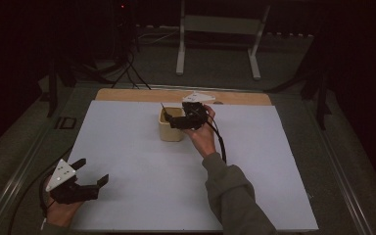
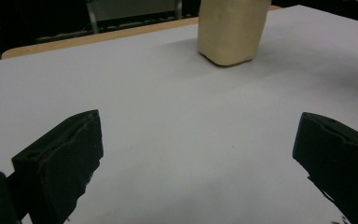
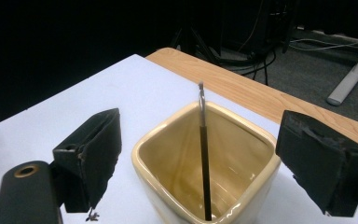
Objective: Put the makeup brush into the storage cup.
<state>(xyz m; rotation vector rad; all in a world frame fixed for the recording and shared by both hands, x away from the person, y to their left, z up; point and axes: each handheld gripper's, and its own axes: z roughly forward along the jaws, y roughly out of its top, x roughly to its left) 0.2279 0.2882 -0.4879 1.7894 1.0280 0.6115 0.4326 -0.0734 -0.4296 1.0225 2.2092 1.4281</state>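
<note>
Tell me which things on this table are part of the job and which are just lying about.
Part of the job:
- cream square ceramic cup
- thin dark stick with a metal tip, standing inside the cup
- right gripper, open over the cup

Just there:
- left gripper, open, idle near the table's front corner
- white sheet covering the table
- white metal frame on the floor behind

From my left gripper's view the cream cup (image 2: pixel 230 30) is cut off at the top, rim unseen. From my right gripper's view its base runs off the bottom edge, and the thin black stick's (image 3: pixel 204 158) tip is too small to identify
</note>
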